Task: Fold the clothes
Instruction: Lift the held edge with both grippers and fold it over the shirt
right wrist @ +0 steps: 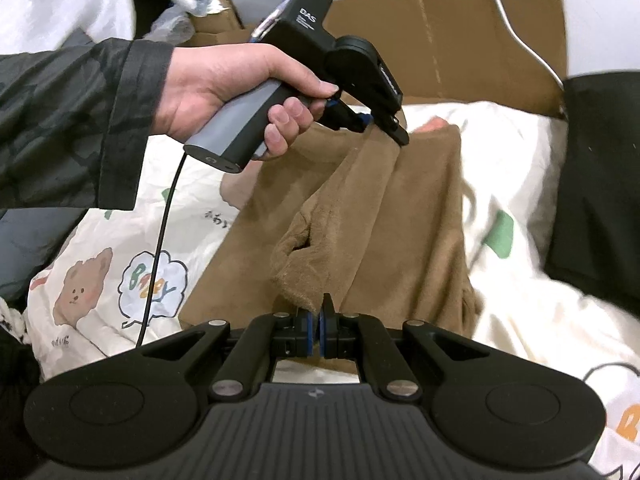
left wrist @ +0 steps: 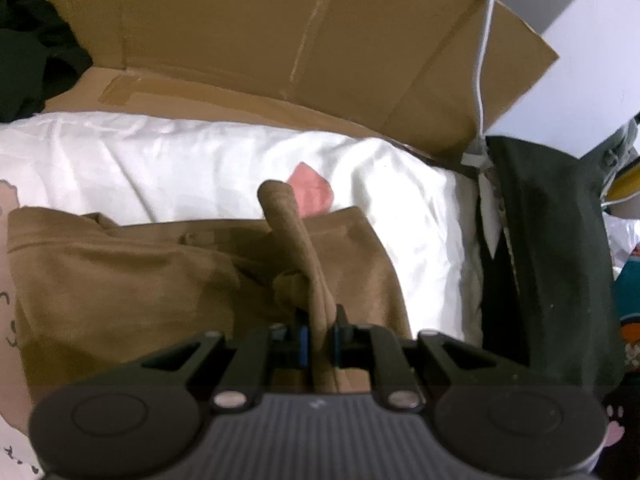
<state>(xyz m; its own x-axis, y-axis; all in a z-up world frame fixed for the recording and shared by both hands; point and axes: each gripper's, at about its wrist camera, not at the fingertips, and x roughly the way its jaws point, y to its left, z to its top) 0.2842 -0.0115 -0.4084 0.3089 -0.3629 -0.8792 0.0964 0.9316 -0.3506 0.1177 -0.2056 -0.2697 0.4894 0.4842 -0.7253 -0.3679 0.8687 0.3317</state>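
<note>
A brown fleece garment (right wrist: pixel 400 216) lies spread on a bed covered by a white sheet with cartoon bears (right wrist: pixel 120 280). The left gripper (left wrist: pixel 318 332) has its fingers closed on a raised ridge of the fleece; the right-wrist view shows a hand (right wrist: pixel 224 88) holding that gripper by its grey handle. The right gripper (right wrist: pixel 319 330) pinches the garment's near edge, fingers nearly together. Behind the bed stands an open cardboard box (left wrist: pixel 280 32); its contents cannot be seen. A black garment (right wrist: pixel 600 184) lies just beside the fleece.
</note>
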